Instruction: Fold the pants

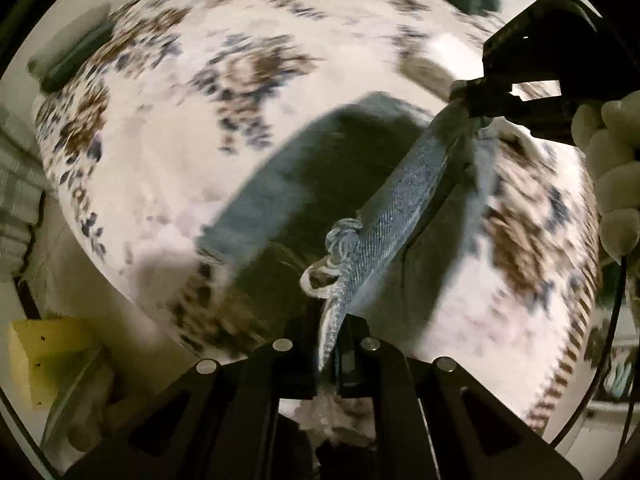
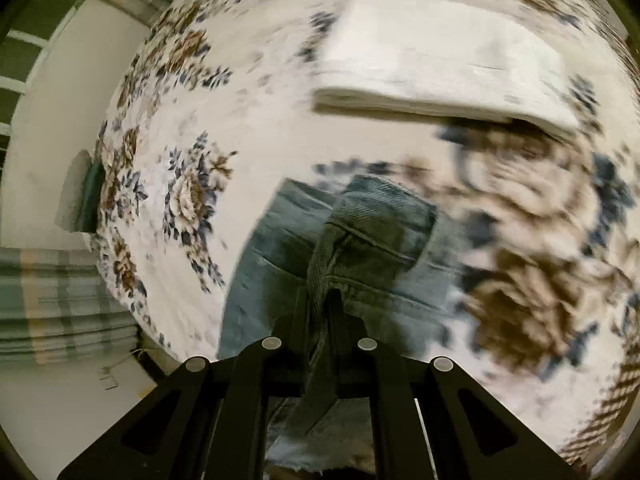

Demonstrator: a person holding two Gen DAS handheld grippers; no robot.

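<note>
Both views blurred; a floral bedspread (image 2: 192, 200) lies under everything

Jeans (image 1: 392, 216) hang lifted above the bedspread, one edge stretched taut between the two grippers. In the left wrist view that edge runs from 6 o'clock up to 1 o'clock, frayed threads dangling off it near the centre. The rest of the denim droops below as a dark mass at centre frame; whether it touches the bedspread, cannot tell

Left gripper (image 1: 330, 356): jaws pressed together, pinching the denim edge at 6 o'clock
Right gripper (image 2: 318, 320): jaws closed on a thick seamed fold at 6 o'clock of its own view. From the left view it sits at 1 o'clock, with a gloved hand (image 1: 612, 172) on its handle at 3 o'clock

A folded white cloth (image 2: 440, 60) lies on the bedspread at 12 o'clock in the right view, apart from the jeans

Handling, as judged: denim is heavyish, limp yet firm at seams, not slippery, not fragile. Seams and hems give the surest hold; frayed ends could tear loose or snag. A single-layer pinch may slide under the hanging weight, so pinch all layers at the corners

Fold looks partway done, garment not yet laid flat
</note>
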